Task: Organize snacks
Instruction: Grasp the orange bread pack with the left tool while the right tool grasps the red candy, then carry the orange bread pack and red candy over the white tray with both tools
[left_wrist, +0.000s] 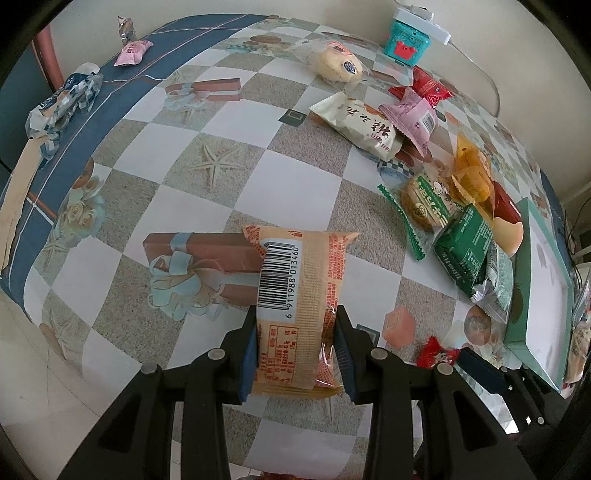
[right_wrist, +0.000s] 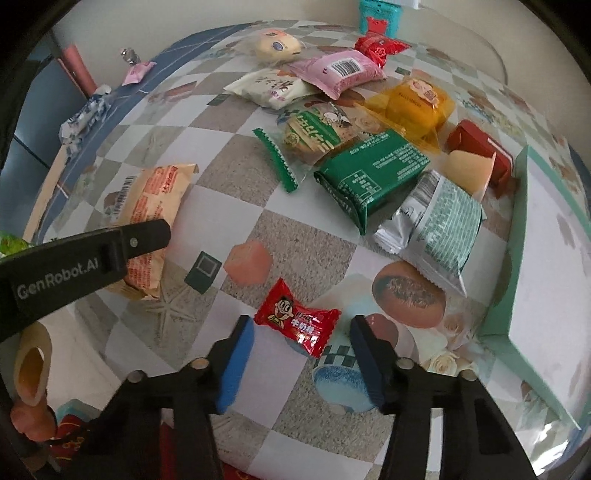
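My left gripper (left_wrist: 295, 328) is shut on an orange snack packet (left_wrist: 301, 273) with a barcode label, which sticks out forward over the checked tablecloth. From the right wrist view the same packet (right_wrist: 155, 195) shows at the left under a black finger (right_wrist: 144, 240) of the left gripper. My right gripper (right_wrist: 301, 330) stands open over the table with a small red candy (right_wrist: 295, 319) lying between its blue pads; neither pad presses on it. The candy (left_wrist: 436, 350) also shows at the lower right of the left wrist view.
A pile of packets lies beyond: green (right_wrist: 369, 173), silver-green (right_wrist: 439, 225), yellow (right_wrist: 413, 103), pink (right_wrist: 340, 72), cream (right_wrist: 273, 86). A shallow teal tray (right_wrist: 517, 206) stands at the right. A blue-white wrapper (left_wrist: 62, 103) and a pink candy (left_wrist: 131, 51) lie far left.
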